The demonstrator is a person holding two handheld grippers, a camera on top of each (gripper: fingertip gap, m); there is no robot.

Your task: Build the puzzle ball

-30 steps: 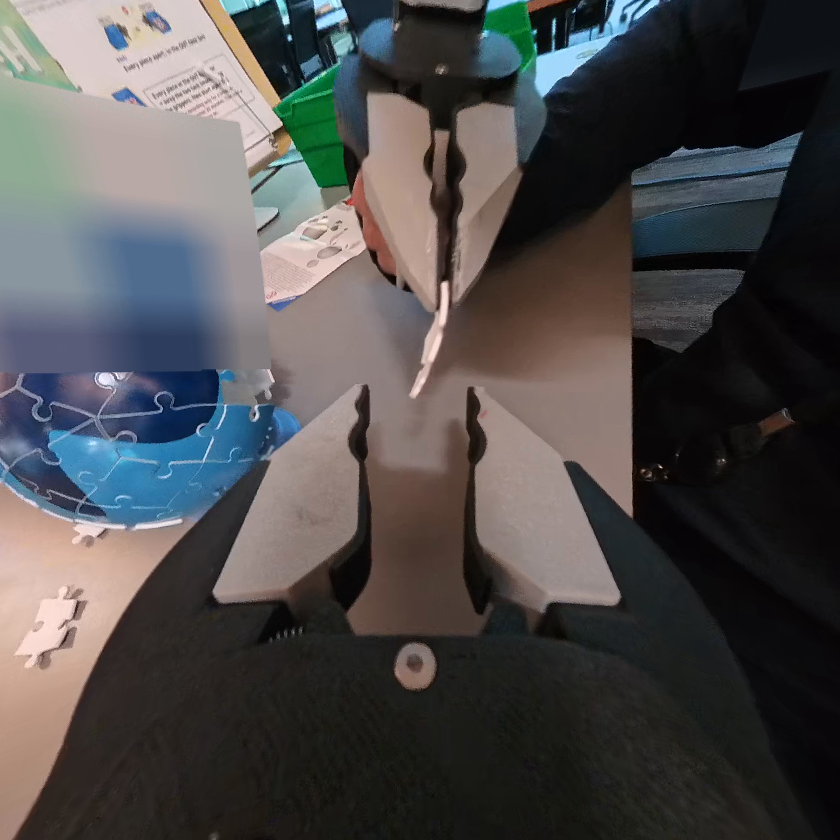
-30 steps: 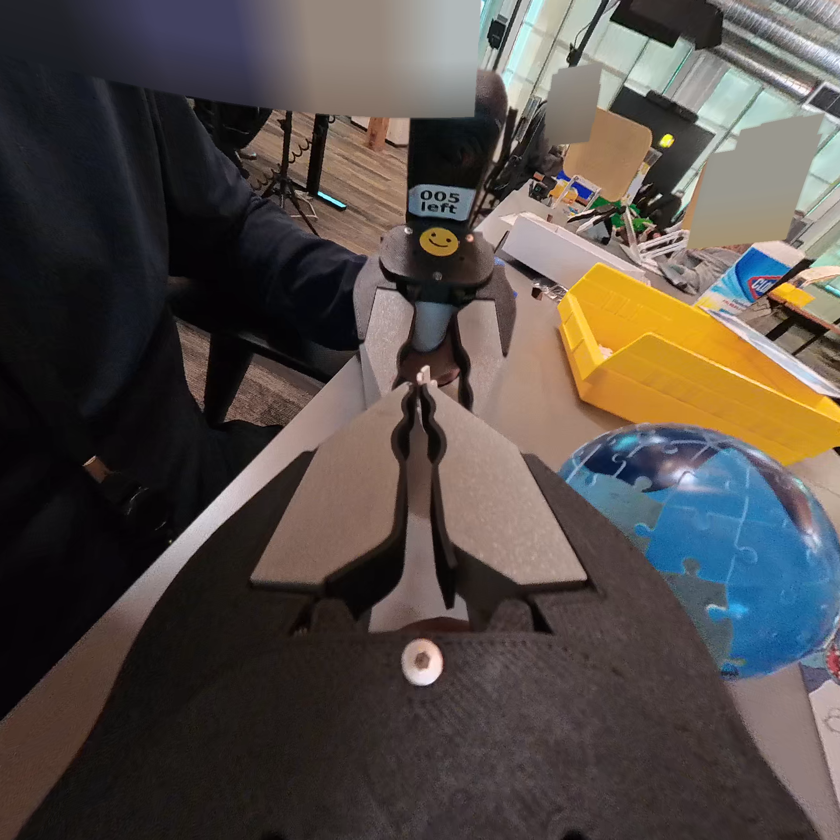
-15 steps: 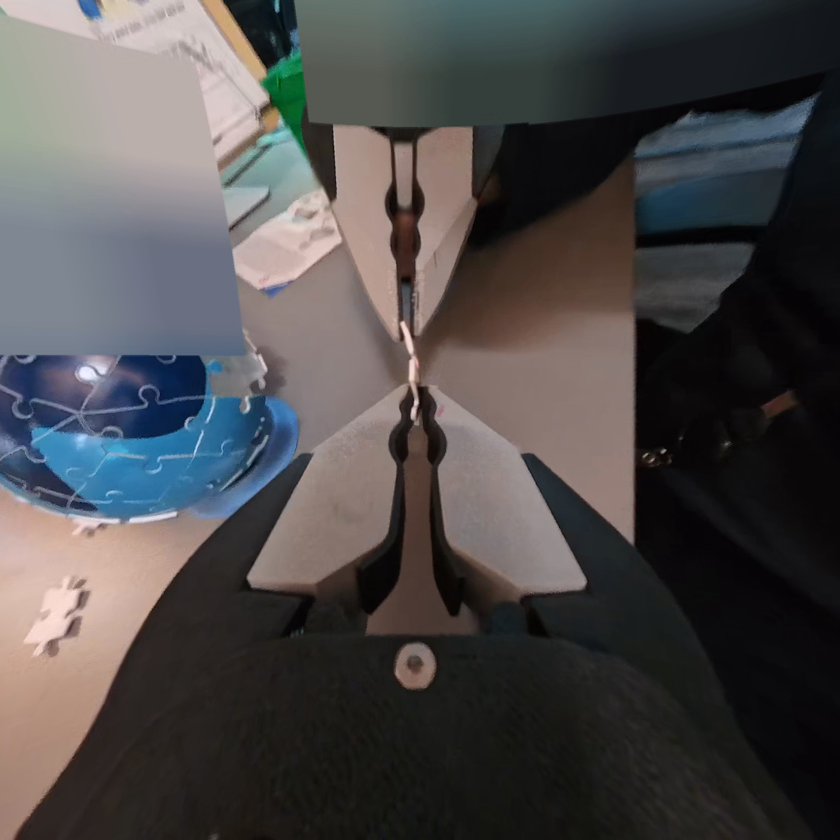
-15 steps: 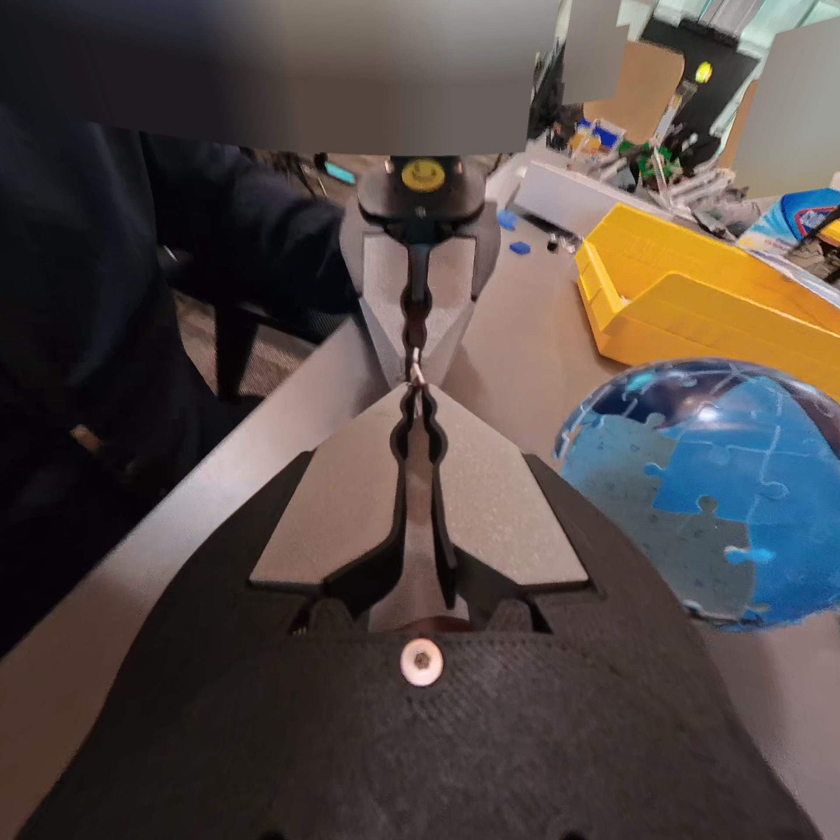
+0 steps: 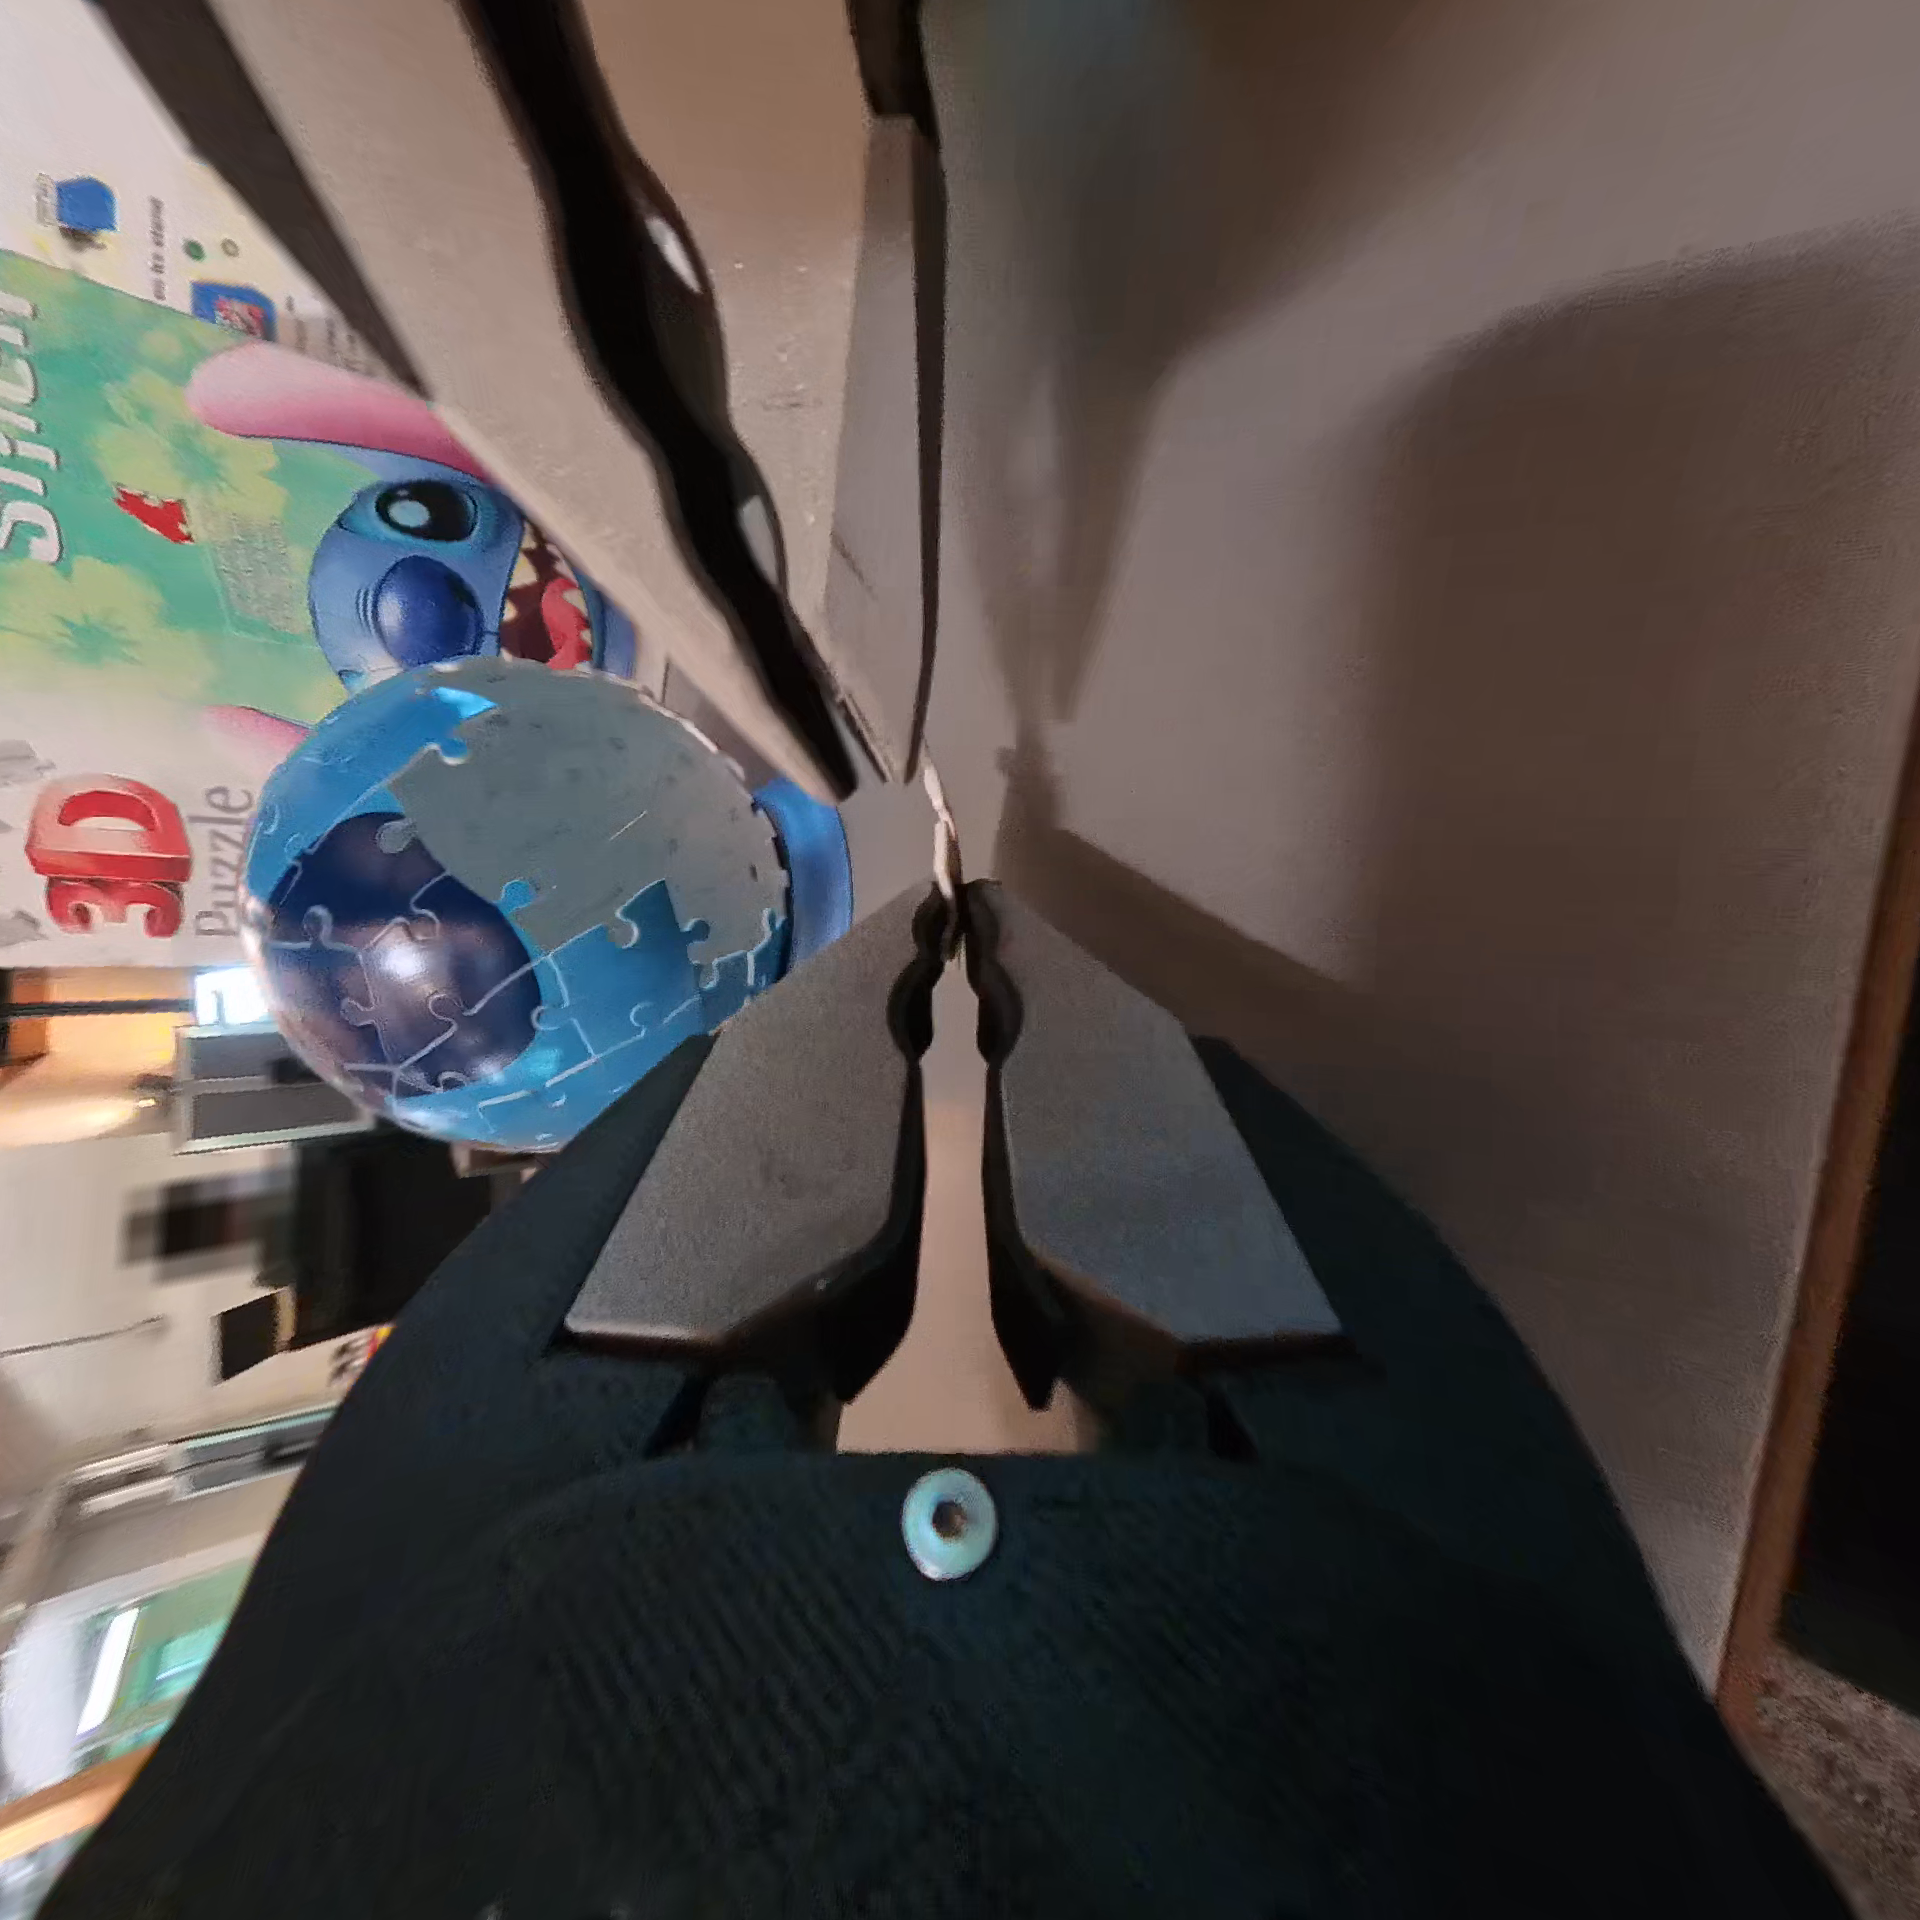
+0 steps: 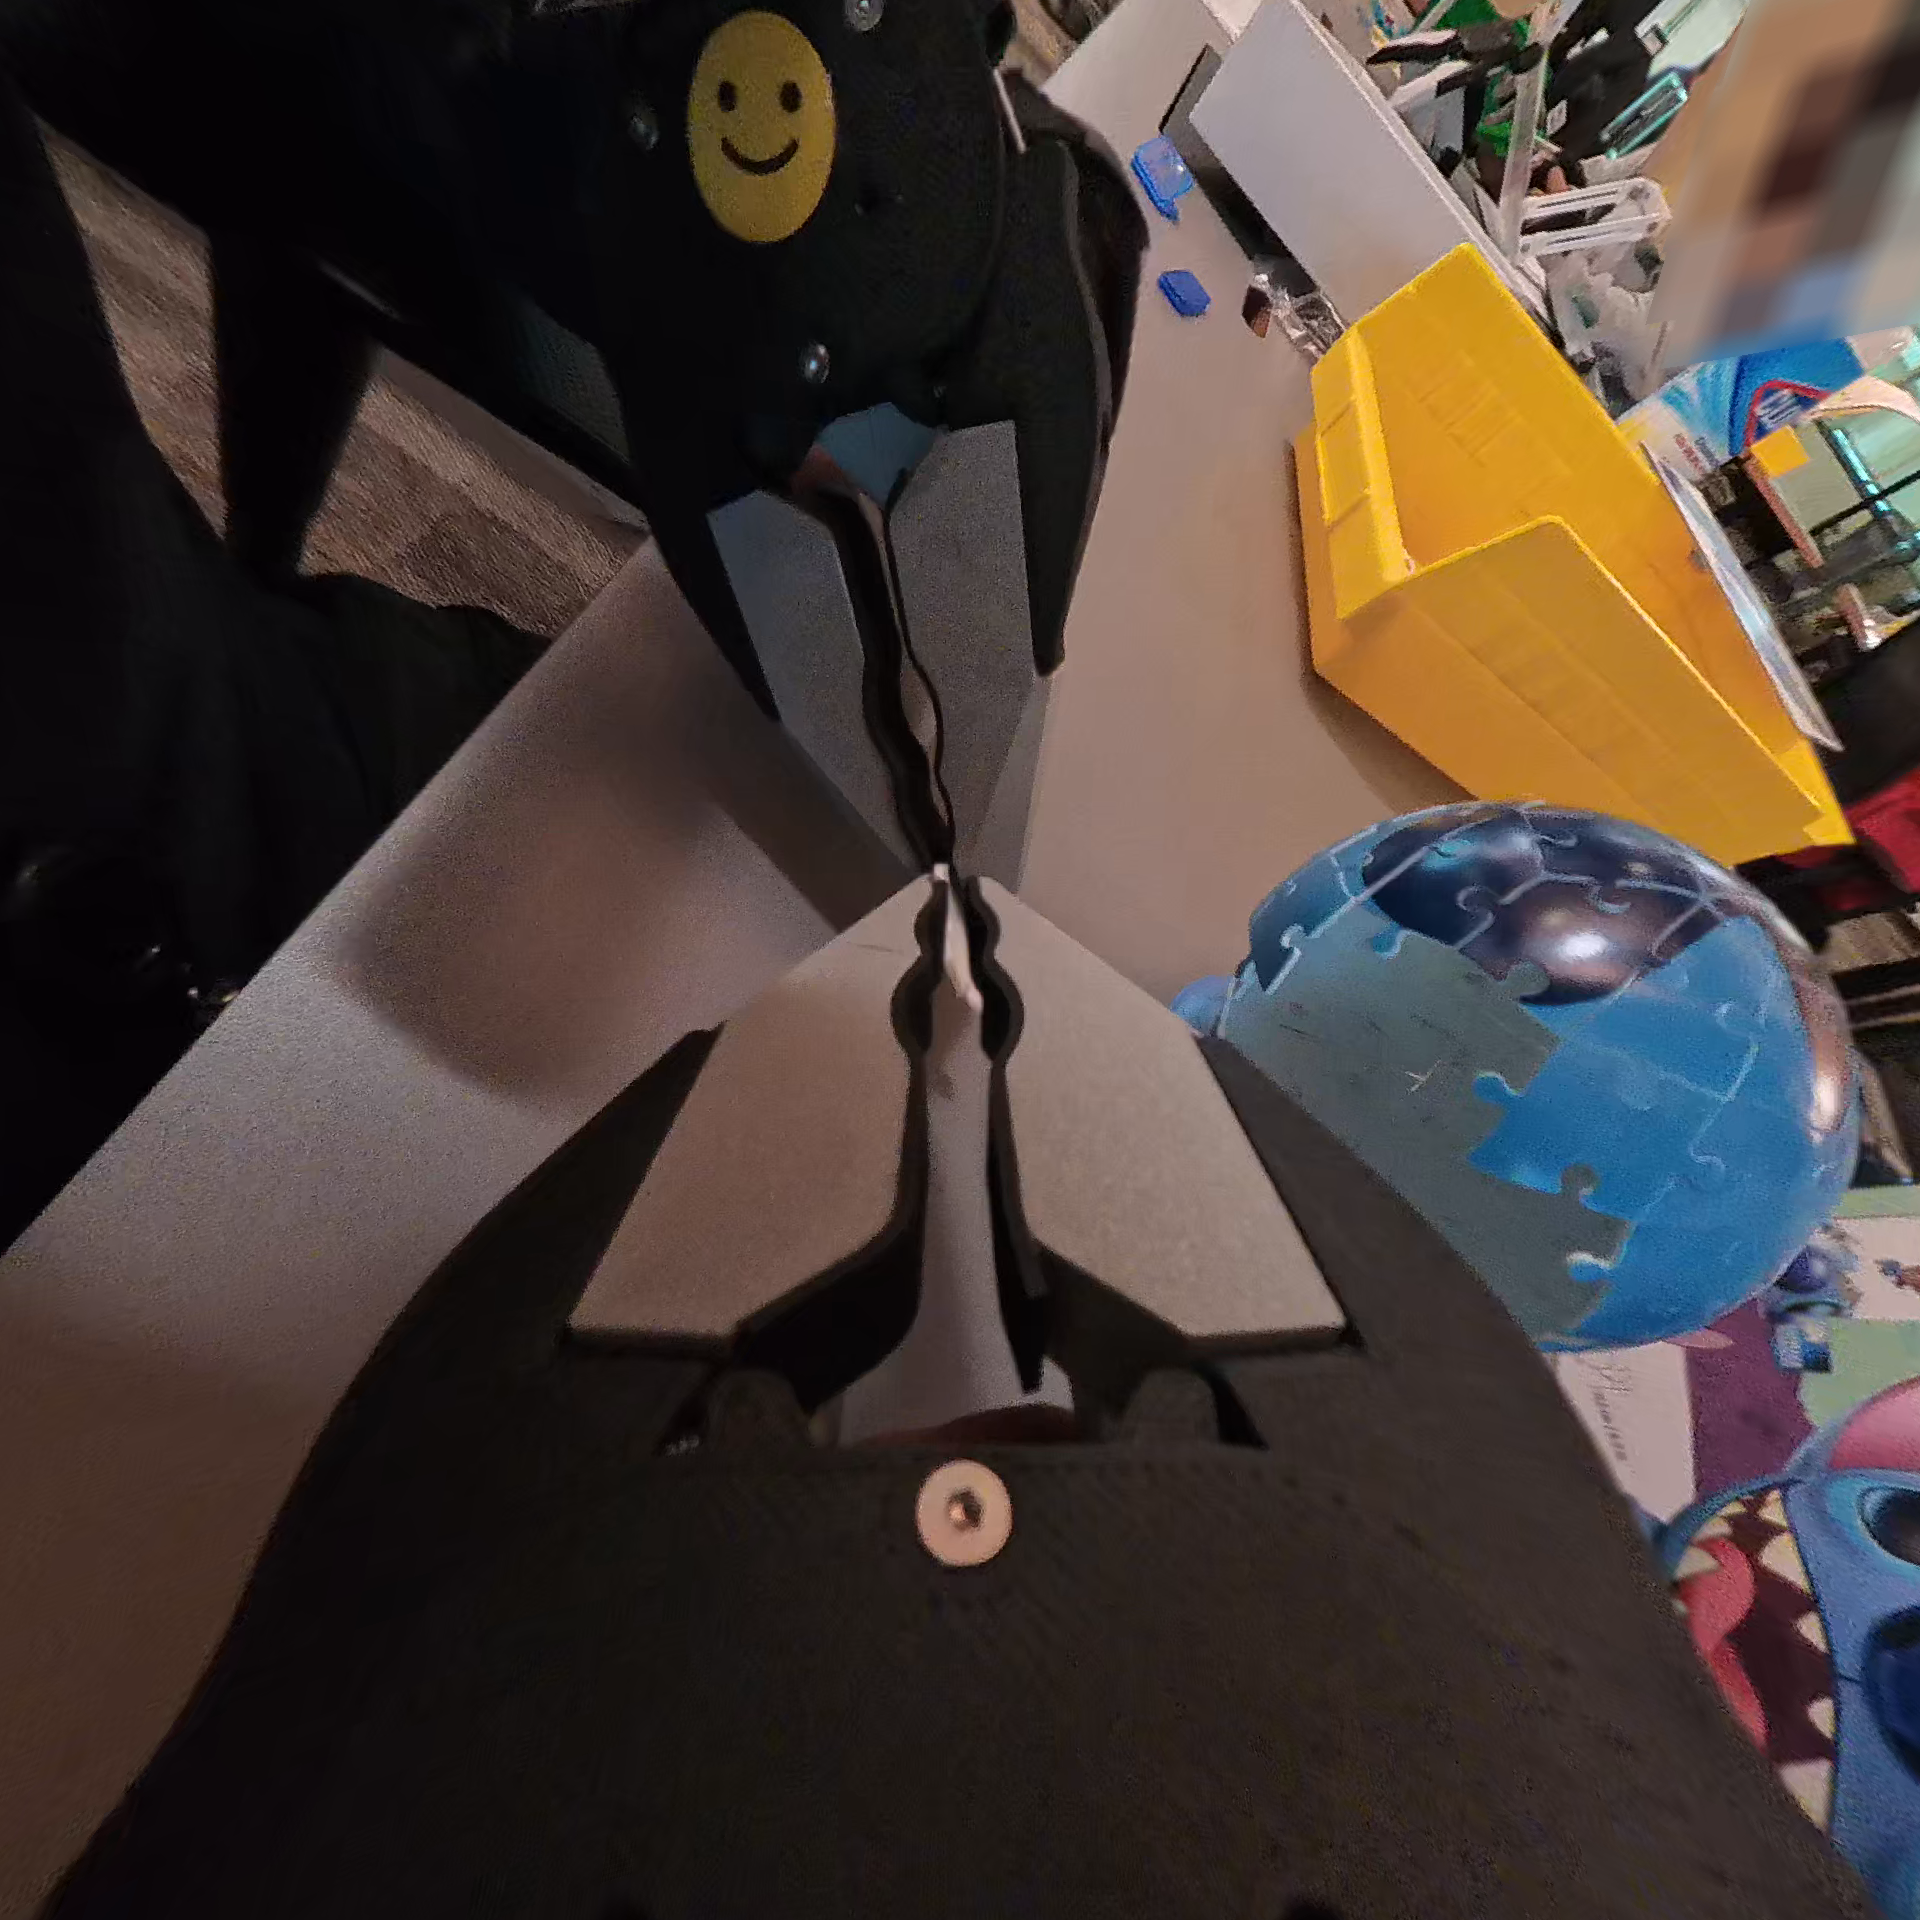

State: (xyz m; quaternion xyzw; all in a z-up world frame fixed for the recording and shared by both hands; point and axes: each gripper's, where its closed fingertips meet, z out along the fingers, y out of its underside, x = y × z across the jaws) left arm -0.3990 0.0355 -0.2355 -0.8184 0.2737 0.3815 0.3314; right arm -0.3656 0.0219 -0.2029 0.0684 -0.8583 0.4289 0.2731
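Note:
A small white puzzle piece (image 5: pixel 941 831) is held edge-on between both grippers above the grey table (image 5: pixel 1351 623). My left gripper (image 5: pixel 951 904) is shut on its near end. My right gripper (image 5: pixel 883 774) comes in from above, tip to tip with the left. In the right wrist view my right gripper (image 6: pixel 951 899) is shut on the piece (image 6: pixel 958 961), and my left gripper (image 6: pixel 928 847) meets it from the far side. The partly built blue puzzle ball (image 5: pixel 499 914) sits on the table left of the grippers; it also shows in the right wrist view (image 6: pixel 1558 1091), at the right.
The puzzle box (image 5: pixel 156 520) with a cartoon picture lies beside the ball and also shows in the right wrist view (image 6: pixel 1818 1558). A yellow bin (image 6: pixel 1538 582) and a white box (image 6: pixel 1330 177) stand beyond. The table edge (image 5: pixel 1829 1039) runs close by. A person's dark sleeve (image 6: pixel 156 727) is at left.
My left gripper was open a second ago and has shut on the piece held by the right. Both grippers have since rolled over together, and the ball now looks closer.

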